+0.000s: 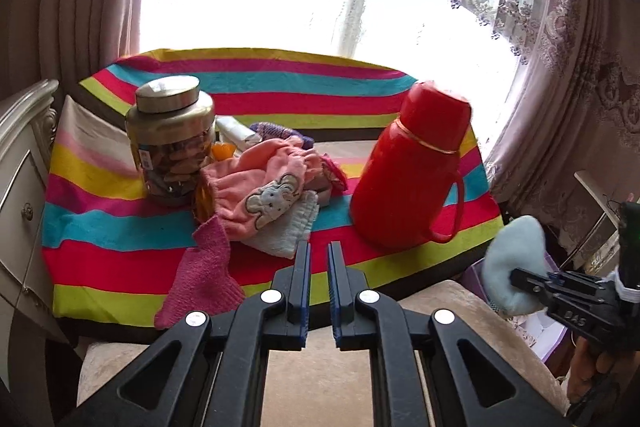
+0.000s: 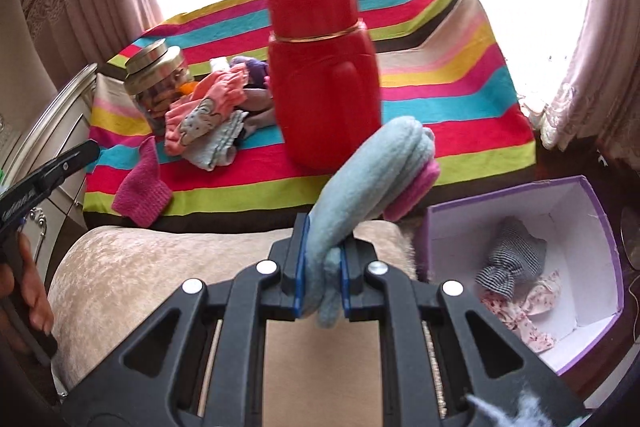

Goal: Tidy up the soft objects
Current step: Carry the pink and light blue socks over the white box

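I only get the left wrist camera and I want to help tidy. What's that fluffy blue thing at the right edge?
Observer: A blue sock bundled with a pink sock, clamped in the right gripper's jaws.
Operator: Where could it go?
Observer: Maybe the purple box; it stands open just right of that gripper.
Operator: Is it empty?
Observer: No, a striped cloth and a flowery cloth lie inside.
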`<move>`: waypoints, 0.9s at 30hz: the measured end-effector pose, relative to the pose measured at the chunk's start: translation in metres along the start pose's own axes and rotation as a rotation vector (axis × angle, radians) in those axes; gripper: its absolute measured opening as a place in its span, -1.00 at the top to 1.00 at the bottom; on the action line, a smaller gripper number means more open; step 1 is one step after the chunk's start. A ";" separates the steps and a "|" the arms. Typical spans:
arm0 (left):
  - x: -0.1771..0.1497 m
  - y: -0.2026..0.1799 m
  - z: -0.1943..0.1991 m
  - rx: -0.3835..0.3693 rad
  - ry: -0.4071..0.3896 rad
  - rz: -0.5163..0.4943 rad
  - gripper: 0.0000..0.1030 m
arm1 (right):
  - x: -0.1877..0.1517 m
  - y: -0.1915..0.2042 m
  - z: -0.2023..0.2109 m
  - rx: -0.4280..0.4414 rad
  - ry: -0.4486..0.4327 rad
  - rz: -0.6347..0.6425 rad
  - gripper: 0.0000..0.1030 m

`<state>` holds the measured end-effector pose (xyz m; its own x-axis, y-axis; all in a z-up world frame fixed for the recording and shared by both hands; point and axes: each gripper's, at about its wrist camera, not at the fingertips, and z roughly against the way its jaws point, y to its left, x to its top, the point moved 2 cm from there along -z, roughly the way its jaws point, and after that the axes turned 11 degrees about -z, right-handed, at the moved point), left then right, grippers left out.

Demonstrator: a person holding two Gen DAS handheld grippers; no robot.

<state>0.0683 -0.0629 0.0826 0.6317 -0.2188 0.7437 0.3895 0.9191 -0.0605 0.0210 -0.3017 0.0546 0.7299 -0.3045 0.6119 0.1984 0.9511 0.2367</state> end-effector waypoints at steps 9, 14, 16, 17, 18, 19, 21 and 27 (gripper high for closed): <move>-0.031 0.098 -0.131 0.038 0.475 0.061 -0.42 | 0.010 -0.052 0.019 -0.073 -0.021 -0.050 0.68; -0.034 0.093 -0.142 0.060 0.524 0.079 0.58 | 0.010 -0.078 0.023 -0.128 -0.022 -0.071 0.68; -0.025 0.073 -0.130 0.036 0.474 0.037 0.65 | 0.009 -0.087 0.024 -0.156 -0.021 -0.059 0.68; -0.020 0.059 -0.122 0.011 0.447 0.020 0.65 | 0.009 -0.092 0.023 -0.171 -0.019 -0.058 0.68; -0.014 0.043 -0.114 -0.018 0.415 0.005 0.65 | 0.009 -0.097 0.023 -0.190 -0.020 -0.056 0.68; -0.008 0.028 -0.106 -0.048 0.384 -0.011 0.65 | 0.009 -0.102 0.024 -0.207 -0.022 -0.056 0.68; 0.006 -0.009 -0.090 -0.117 0.316 -0.049 0.65 | 0.009 -0.111 0.026 -0.229 -0.023 -0.062 0.68; 0.034 -0.125 -0.063 -0.359 0.197 -0.134 0.65 | 0.007 -0.134 0.035 -0.291 -0.041 -0.080 0.68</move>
<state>0.0831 -0.2058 0.0735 0.6620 -0.4186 0.6217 0.6634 0.7133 -0.2261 -0.0234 -0.4331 0.0541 0.6786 -0.3754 0.6313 0.4376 0.8970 0.0630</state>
